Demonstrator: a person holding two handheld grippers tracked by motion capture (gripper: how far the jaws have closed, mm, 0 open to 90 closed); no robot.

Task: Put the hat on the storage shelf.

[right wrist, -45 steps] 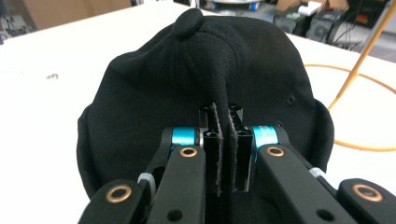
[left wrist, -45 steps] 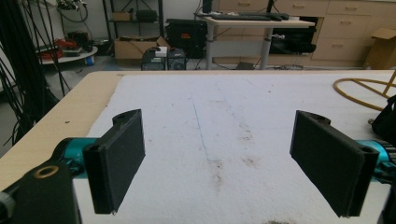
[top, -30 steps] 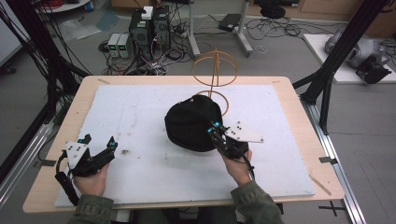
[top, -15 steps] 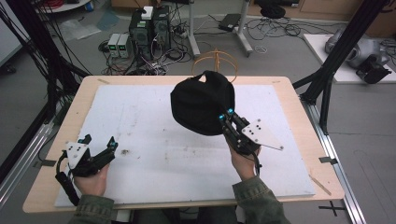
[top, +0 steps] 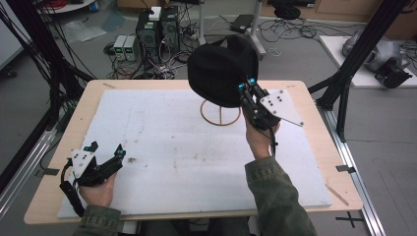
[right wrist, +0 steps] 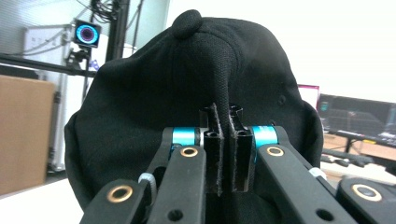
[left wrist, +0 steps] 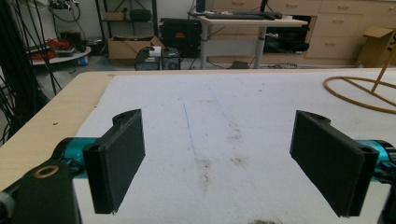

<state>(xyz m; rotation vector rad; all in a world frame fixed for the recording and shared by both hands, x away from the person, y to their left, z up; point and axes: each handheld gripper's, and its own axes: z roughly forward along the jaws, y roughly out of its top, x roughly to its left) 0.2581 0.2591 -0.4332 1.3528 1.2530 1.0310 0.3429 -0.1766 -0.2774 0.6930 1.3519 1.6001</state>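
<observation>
White mat (top: 162,147) below; right gripper (top: 244,88) pinching thin fold of black cap (top: 219,69) above wire stand (top: 220,112), likely to slip; left gripper (top: 105,156) spread, idle.

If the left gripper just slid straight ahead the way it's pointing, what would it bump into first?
Probably nothing soon. The left gripper is open, aimed across the bare white mat. The gold stand sits off to its right, so the way looks free to the table's far edge, though depth is uncertain.

A lab or workshop, probably: a wooden desk (top: 314,147) stands in a black frame (top: 361,51) amid tangled floor cables (top: 162,64), computer towers (top: 157,27) and wooden drawer cabinets (left wrist: 322,35).
</observation>
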